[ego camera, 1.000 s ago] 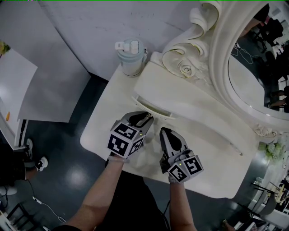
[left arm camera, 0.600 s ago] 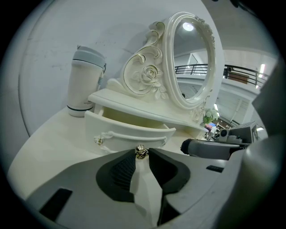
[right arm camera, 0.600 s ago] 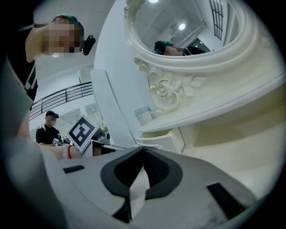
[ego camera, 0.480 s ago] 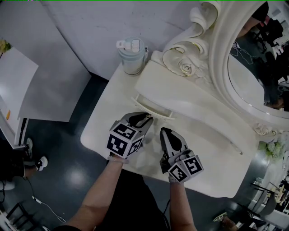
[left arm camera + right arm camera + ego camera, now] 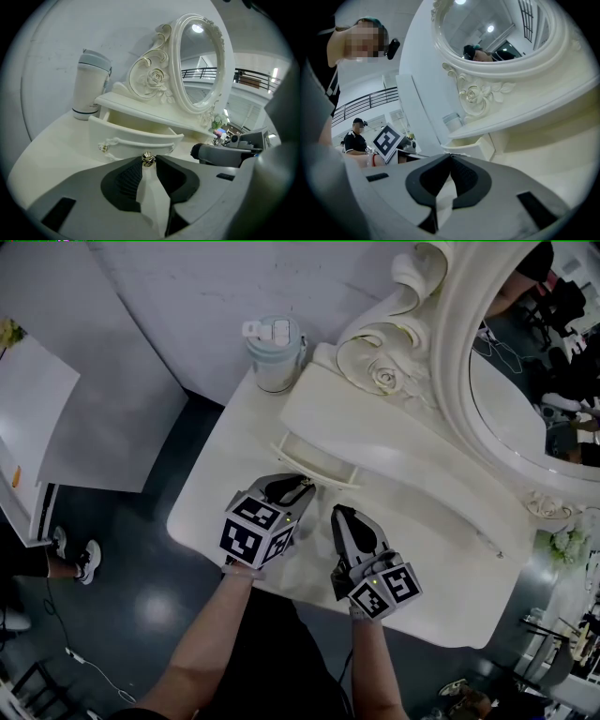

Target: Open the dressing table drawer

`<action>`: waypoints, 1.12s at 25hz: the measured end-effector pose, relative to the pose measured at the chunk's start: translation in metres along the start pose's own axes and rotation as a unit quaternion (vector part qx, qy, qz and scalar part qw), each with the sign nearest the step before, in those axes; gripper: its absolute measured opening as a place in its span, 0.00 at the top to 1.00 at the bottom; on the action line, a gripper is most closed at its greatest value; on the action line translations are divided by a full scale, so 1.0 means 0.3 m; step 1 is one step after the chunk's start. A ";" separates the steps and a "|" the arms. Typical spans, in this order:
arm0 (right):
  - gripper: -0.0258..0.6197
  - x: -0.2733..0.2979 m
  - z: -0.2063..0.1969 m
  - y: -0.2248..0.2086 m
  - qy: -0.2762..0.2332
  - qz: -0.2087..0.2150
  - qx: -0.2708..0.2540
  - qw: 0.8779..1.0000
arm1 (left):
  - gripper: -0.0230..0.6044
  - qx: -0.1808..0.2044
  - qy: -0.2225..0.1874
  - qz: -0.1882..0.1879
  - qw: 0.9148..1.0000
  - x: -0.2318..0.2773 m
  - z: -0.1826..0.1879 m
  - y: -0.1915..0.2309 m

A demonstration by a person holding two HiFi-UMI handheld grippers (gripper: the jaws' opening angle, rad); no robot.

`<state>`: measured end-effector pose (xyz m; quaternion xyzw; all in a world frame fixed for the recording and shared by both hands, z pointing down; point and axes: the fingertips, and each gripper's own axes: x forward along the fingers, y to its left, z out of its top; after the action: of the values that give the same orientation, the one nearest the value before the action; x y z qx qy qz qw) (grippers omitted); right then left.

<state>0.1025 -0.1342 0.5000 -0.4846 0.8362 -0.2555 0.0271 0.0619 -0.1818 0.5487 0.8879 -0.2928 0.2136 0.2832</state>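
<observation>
- Gripping knob [image 5: 148, 159] of part-open drawer [image 5: 136, 139] with left claw [image 5: 302, 489]
- Holding right claw [image 5: 450, 156] clenched, empty, just beside, above desk [image 5: 214, 504]
- Left of drawer on desk: lidded flask [image 5: 275, 356]; behind, mirror [image 5: 521, 381]

The head view is taken from high above the drawer [image 5: 314, 457] and is faced steeply down, from far enough that the whole table top [image 5: 211, 507], the mirror [image 5: 525, 399] and the floor [image 5: 141, 596] around are taken in. The left gripper view is set low and close in front of the drawer, faced straight at its front along the left gripper [image 5: 148, 161], with the knob [image 5: 148, 159] seen at the jaw tips. The right gripper view is set low beside the drawer, on the side away from the flask [image 5: 275, 357], and is faced along the right gripper [image 5: 450, 156] across the drawer's front. The drawer, the mirror above it and the flask near it are shared by all three views.
</observation>
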 end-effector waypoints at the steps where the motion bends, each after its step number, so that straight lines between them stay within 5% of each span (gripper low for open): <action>1: 0.95 -0.003 0.000 0.002 0.000 0.000 0.000 1.000 | 0.80 -0.001 0.000 0.000 1.000 -0.002 -0.002 -0.002; 28: 0.95 -0.031 -0.015 0.023 -0.001 0.008 0.006 1.000 | 0.80 -0.011 0.003 0.002 1.000 -0.037 -0.035 -0.021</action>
<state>0.1006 -0.1220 0.4990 -0.4777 0.8385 -0.2600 0.0334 0.0556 -0.1665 0.5480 0.8836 -0.2959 0.2132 0.2937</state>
